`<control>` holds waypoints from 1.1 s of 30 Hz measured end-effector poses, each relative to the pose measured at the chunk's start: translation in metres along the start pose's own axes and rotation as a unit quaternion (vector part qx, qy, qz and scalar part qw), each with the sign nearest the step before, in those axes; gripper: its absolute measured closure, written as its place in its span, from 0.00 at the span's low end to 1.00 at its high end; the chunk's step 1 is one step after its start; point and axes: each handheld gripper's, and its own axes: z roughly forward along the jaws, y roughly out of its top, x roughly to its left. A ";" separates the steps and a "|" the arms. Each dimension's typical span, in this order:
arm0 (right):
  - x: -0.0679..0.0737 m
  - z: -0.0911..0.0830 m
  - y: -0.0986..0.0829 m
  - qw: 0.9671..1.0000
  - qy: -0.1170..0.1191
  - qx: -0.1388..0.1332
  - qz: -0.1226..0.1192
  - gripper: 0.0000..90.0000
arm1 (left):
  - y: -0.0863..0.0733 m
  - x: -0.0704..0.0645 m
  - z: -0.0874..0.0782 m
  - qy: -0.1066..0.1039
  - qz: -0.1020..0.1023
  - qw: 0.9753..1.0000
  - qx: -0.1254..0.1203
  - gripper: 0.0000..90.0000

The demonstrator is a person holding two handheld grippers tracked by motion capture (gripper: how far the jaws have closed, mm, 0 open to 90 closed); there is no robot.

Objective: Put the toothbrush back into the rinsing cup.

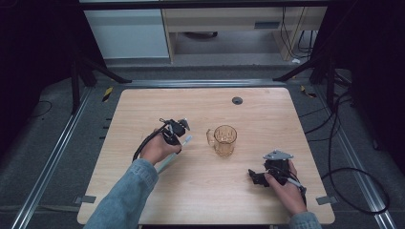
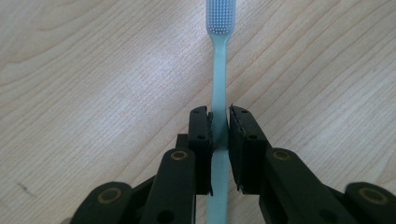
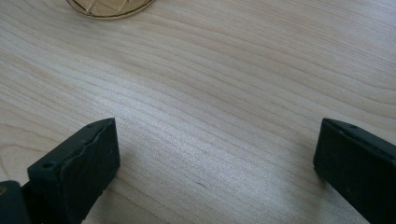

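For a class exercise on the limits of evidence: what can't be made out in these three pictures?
- Toothbrush handle end: left gripper view, cut off by the bottom edge; high view, under the left hand.
- Amber glass mug: right gripper view, all but its base is cut off by the top edge.
- Right gripper jaws: high view, too small and dark.

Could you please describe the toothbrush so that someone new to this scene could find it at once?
On the wooden table, look left of the amber glass mug at its centre. The left gripper is shut on a toothbrush there. It is the only slim, pale blue-green thing, tipped with white bristles.
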 end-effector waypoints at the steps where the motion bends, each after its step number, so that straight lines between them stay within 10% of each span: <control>1: 0.000 0.000 0.000 1.000 0.000 0.000 0.000 0.01 | 0.000 0.000 0.000 0.000 0.000 1.000 0.000 0.88; 15: 0.000 0.000 0.000 1.000 0.000 0.000 0.000 0.01 | 0.012 -0.001 -0.021 -0.008 0.003 0.998 -0.069 0.88; 33: 0.001 -0.001 -0.001 1.000 -0.002 0.000 -0.001 0.00 | 0.024 -0.022 -0.059 0.010 -0.003 0.983 -0.186 0.88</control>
